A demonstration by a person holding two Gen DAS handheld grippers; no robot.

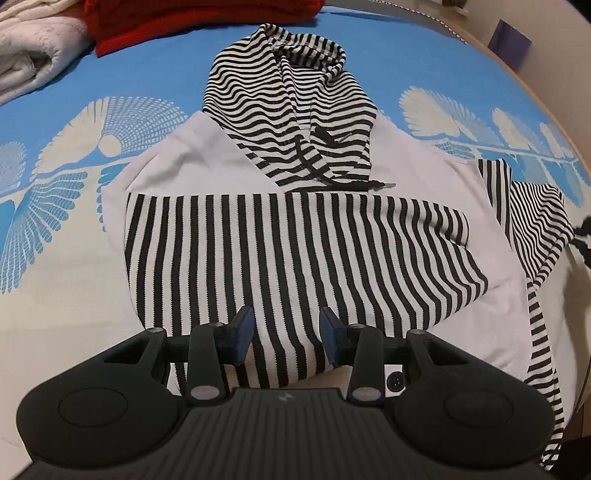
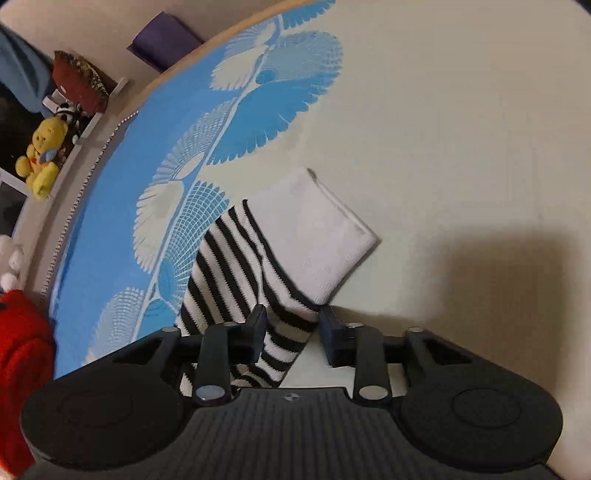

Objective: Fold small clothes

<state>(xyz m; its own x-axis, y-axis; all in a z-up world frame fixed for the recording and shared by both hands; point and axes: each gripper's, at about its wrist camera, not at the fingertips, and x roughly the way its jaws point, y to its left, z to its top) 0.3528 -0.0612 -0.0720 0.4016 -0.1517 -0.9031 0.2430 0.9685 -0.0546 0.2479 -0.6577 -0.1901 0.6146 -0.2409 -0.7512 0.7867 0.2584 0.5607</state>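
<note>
A small hoodie (image 1: pixel 413 177) lies flat on the bed, with a white body and a black-and-white striped hood (image 1: pixel 288 107) at the far end. One striped sleeve (image 1: pixel 295 251) is folded across its chest. My left gripper (image 1: pixel 287 336) hovers over that sleeve, jaws apart and nothing pinched between them. The other striped sleeve (image 2: pixel 236 273), ending in a white cuff (image 2: pixel 317 236), runs out from between the fingers of my right gripper (image 2: pixel 293 332), which is shut on it near the tips. The cuff rests on the sheet.
The bed sheet (image 1: pixel 74 258) is blue and cream with a leaf print. Folded red cloth (image 1: pixel 184 22) and a white quilt (image 1: pixel 29 55) sit at the far left. Past the bed's edge (image 2: pixel 92 155) are a shelf with a yellow plush toy (image 2: pixel 40 162) and a purple item (image 2: pixel 162 40).
</note>
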